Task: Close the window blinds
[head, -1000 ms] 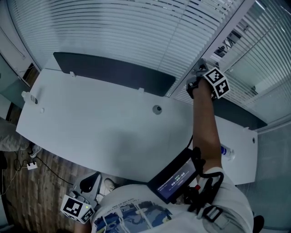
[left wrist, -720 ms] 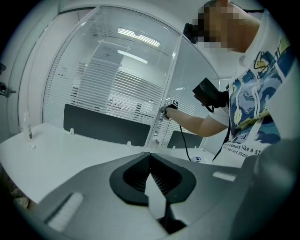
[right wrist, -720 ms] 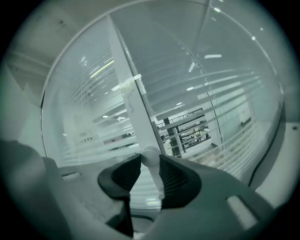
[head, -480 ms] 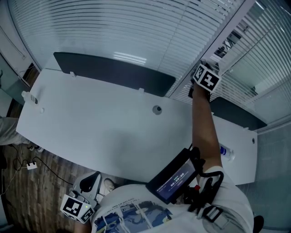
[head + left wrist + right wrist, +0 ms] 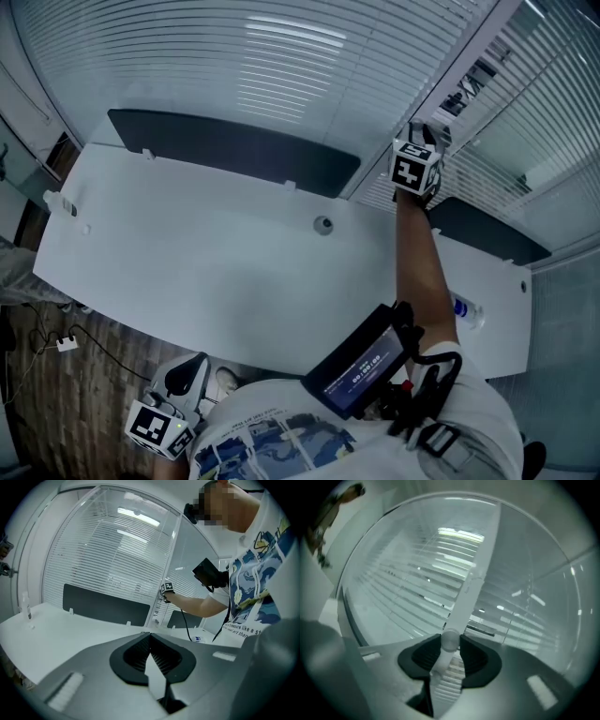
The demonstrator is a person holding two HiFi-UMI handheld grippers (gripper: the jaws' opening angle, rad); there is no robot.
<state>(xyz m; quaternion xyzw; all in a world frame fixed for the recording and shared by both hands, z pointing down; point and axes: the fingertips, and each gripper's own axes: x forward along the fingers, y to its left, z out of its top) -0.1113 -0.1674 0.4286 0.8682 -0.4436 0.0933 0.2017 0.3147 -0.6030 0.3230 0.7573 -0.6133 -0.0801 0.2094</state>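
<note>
My right gripper (image 5: 424,141) reaches up across the desk to the white window post (image 5: 450,84) between two sets of blinds. In the right gripper view its jaws (image 5: 450,641) are shut on the clear round-ended blind wand (image 5: 450,639), which hangs in front of the post. The left blinds (image 5: 281,75) have white horizontal slats with a bright reflection high up. The right blinds (image 5: 530,122) show gaps between their slats. My left gripper (image 5: 173,403) hangs low beside the person's hip, and its jaws (image 5: 150,641) are shut on nothing.
A white desk (image 5: 216,272) with a round cable hole (image 5: 323,225) lies between me and the window. A dark panel (image 5: 234,145) runs along its back edge. A water bottle (image 5: 469,314) lies at the desk's right. A small screen (image 5: 361,366) is strapped to the right forearm.
The right gripper has turned on the wand and risen slightly; its marker cube faces differently. The bright reflection on the left blinds has moved upward. The left gripper has stayed put.
</note>
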